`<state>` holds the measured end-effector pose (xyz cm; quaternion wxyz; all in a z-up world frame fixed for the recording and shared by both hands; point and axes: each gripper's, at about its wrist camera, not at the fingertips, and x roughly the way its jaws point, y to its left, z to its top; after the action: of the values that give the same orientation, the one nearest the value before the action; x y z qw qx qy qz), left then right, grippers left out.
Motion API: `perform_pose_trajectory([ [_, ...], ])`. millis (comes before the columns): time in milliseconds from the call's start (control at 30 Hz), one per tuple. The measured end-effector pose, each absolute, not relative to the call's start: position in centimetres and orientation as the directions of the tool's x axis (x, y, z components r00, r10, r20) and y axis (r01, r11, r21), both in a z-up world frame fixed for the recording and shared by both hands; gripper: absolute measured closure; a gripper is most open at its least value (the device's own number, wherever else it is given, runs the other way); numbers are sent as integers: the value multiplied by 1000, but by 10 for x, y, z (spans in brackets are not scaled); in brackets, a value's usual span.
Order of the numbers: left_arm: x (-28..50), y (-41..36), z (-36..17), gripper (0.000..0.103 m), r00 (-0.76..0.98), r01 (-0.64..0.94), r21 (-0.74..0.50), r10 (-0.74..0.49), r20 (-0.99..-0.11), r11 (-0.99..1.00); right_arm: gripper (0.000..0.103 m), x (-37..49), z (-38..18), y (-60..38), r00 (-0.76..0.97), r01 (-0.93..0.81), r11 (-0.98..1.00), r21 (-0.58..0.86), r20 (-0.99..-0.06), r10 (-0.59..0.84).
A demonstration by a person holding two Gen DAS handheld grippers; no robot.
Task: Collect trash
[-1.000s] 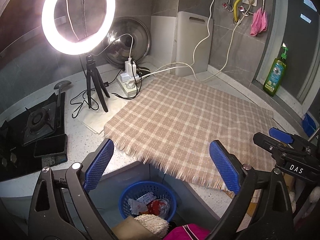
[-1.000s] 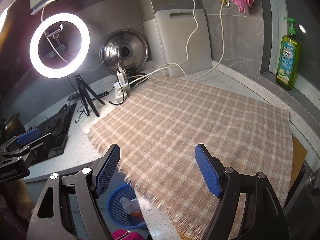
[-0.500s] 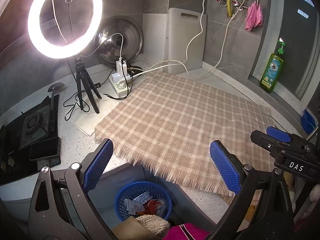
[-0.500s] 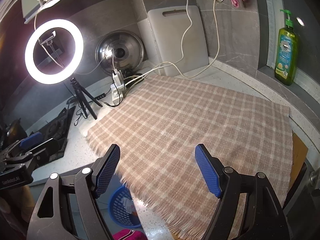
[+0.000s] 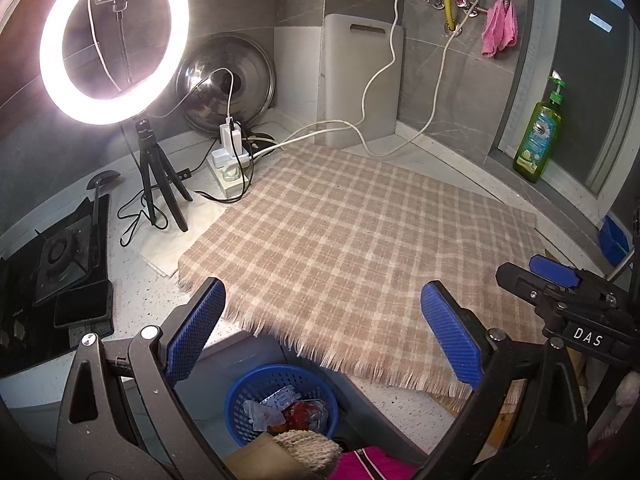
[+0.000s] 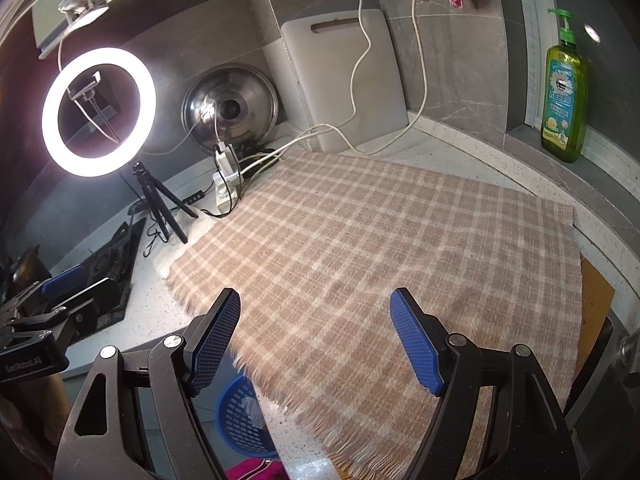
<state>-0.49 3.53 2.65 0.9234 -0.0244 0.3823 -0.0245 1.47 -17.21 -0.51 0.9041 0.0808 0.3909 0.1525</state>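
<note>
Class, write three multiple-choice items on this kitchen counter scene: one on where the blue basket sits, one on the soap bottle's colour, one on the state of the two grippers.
1. Where is the blue basket?
A. On the plaid cloth
B. Below the counter's front edge
C. On the window ledge

2. What colour is the soap bottle?
A. Green
B. Red
C. White

3. How do the left gripper and right gripper stand?
A. Both shut on trash
B. One holds the pink rag
C. Both open and empty

Answers:
1 B, the basket shows low, under the fringe of the plaid cloth, with wrappers inside.
2 A, its body and pump are green.
3 C, each pair of blue pads stands wide apart with nothing between.
</note>
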Motion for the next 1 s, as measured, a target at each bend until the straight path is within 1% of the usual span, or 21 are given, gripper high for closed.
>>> perform_pose_trajectory([
  [1000, -5, 34, 27, 2, 707, 27, -63, -64, -705, 998, 26, 16, -8, -172, 641, -204, 941, 268, -690, 336],
])
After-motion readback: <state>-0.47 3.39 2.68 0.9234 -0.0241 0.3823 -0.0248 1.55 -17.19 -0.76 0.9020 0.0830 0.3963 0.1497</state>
